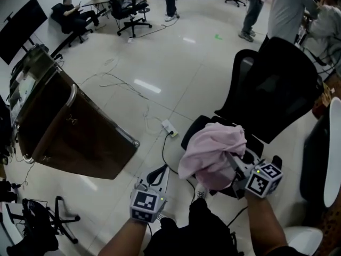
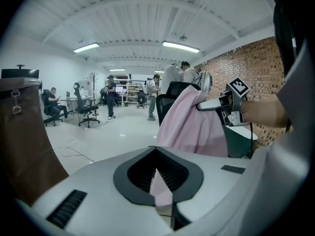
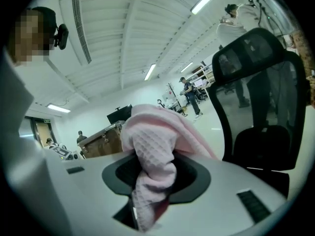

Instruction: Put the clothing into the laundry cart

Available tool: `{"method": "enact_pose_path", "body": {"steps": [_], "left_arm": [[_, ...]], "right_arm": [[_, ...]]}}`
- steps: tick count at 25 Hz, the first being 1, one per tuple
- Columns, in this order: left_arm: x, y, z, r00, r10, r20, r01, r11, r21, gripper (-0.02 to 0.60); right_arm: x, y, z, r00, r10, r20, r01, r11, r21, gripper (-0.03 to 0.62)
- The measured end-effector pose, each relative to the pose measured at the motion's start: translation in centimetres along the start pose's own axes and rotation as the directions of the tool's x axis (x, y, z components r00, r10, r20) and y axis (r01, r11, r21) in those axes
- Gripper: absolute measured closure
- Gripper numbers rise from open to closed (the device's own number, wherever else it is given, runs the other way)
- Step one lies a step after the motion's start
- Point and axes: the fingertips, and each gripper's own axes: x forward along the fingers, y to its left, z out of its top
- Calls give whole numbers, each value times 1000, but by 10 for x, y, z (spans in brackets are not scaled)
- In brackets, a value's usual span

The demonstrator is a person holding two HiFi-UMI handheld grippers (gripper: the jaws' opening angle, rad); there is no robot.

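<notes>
In a bright open workshop, on a pale glossy floor (image 1: 160, 63) crossed by loose cables (image 1: 128, 87), with people (image 1: 72, 12) seated and standing far behind. At left, clear of the brown laundry cart (image 1: 69, 132), pinching a thin edge of the pink garment (image 1: 210, 153) in the nearly closed jaws of the left gripper (image 1: 158, 174). Further right, above the seat of a black office chair (image 1: 277, 84), clamping a thick bunched fold of the same cloth in the right gripper (image 1: 234, 167), jaws narrowly apart around it, none of it yet in the cart.
</notes>
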Motion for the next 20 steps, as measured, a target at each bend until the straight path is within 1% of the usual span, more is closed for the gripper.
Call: {"method": "enact_pose_path", "body": {"steps": [4,12,20], "left_arm": [[-29,12,-3,999,38,12,-38,999,-1,583],[-84,38,-6,993,109,48,-106,993,-49,583],[-127,63,-6,981,177,79,-172,983,-63,583]], "right_arm": [[8,34,9,998,61,24,-61,998,31,442],[17,100,23,987,157,19,-157,988,-14,444],[33,156,27,970,242,5,-241,970,-27,444]]}}
